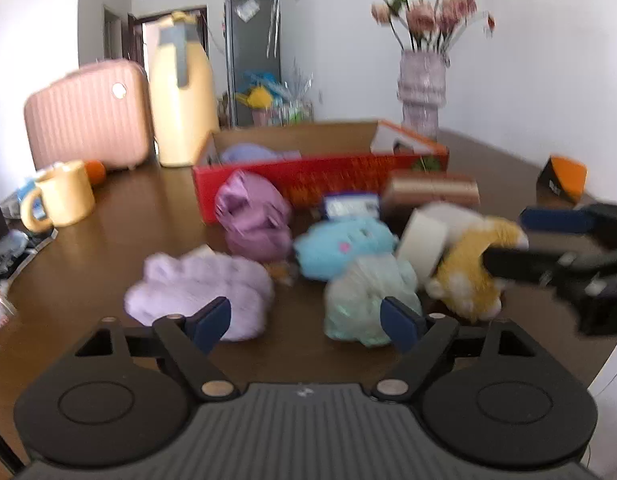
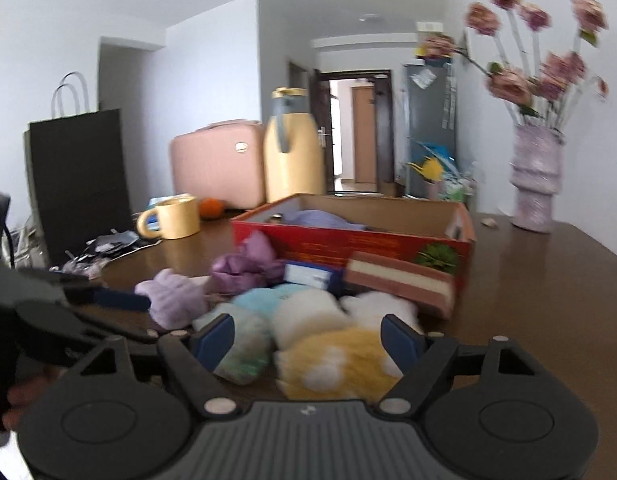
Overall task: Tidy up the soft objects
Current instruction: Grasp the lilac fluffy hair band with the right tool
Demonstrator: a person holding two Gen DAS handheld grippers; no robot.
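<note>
Several soft toys lie on the brown table in front of a red cardboard box [image 1: 320, 178] that holds a lilac cloth [image 1: 248, 154]. My left gripper [image 1: 308, 322] is open over bare table, between a fluffy lilac toy [image 1: 200, 292] and a mint-green one [image 1: 364, 296]. Behind them are a shiny purple pouch [image 1: 254, 220], a blue plush [image 1: 344, 246] and a tape roll [image 1: 422, 240]. My right gripper [image 2: 308, 344] is open, with a yellow-and-white plush [image 2: 340, 364] lying between its fingers; the pads do not visibly press it. The mint-green toy [image 2: 244, 344] sits by its left finger.
A brown striped carton [image 2: 400, 280] leans on the red box [image 2: 348, 244]. Beyond stand a yellow mug [image 1: 62, 200], an orange [image 1: 95, 171], a yellow jug [image 1: 182, 96], a pink case [image 1: 88, 116], a flower vase [image 1: 422, 92] and a black paper bag [image 2: 78, 184]. An orange-black box [image 1: 562, 180] sits right.
</note>
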